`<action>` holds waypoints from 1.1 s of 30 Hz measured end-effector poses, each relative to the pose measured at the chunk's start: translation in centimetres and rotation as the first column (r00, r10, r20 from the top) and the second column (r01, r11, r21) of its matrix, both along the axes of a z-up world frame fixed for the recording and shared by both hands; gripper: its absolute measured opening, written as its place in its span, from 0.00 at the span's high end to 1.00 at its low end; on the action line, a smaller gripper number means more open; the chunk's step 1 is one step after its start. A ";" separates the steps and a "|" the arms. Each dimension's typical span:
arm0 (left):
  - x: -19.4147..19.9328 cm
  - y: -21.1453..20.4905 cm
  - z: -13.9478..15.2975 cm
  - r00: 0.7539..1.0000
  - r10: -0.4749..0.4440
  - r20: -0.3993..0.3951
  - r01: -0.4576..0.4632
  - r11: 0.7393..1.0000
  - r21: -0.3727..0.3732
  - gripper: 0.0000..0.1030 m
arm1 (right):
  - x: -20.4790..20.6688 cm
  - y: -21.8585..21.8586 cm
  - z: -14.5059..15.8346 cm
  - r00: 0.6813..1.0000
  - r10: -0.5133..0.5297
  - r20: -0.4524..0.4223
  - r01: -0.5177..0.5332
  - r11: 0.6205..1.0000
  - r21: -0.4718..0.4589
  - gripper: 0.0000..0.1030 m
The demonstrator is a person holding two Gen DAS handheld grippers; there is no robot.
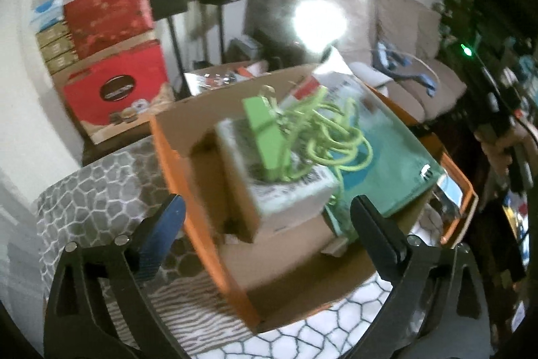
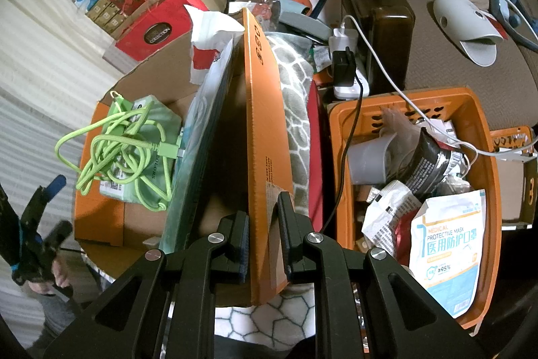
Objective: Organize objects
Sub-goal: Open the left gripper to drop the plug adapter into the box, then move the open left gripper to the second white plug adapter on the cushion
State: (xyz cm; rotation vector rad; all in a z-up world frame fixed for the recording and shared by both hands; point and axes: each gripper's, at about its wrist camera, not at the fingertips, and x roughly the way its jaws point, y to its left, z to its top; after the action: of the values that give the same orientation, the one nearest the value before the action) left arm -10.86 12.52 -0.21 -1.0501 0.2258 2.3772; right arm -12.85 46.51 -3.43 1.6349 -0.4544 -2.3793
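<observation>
Right wrist view: right gripper (image 2: 263, 236) clamps the cardboard box (image 2: 264, 110) wall, steadying it; left gripper (image 1: 265, 224) hovers, jaws apart

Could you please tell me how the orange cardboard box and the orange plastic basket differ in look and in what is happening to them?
The orange cardboard box has solid printed walls; the orange plastic basket has slotted ones. The right gripper clamps the box's wall; nothing grips the basket. The box holds a green cable on a small pale package; the basket holds a mask packet and wrappers. Both are orange, open-topped and holding items.
</observation>
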 end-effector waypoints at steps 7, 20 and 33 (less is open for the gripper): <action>-0.9 -2.6 0.5 0.996 0.090 0.006 -0.090 0.996 0.027 0.00 | 0.0 0.0 0.0 1.000 0.001 0.000 -0.001 1.000 0.001 0.86; -2.6 -10.1 1.6 0.953 0.302 0.032 -0.303 0.946 0.115 0.00 | 0.1 0.1 0.0 1.000 0.000 0.000 0.000 1.000 0.000 0.86; -3.6 -15.5 0.6 0.906 0.421 0.033 -0.422 0.902 0.093 0.00 | 0.1 0.1 0.0 1.000 0.001 0.000 -0.001 1.000 0.000 0.86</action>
State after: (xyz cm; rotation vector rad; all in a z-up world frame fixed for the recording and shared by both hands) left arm -14.43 -2.97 0.41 -1.1597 -0.1402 2.7295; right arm -12.77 46.62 -3.48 1.6343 -0.4536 -2.3790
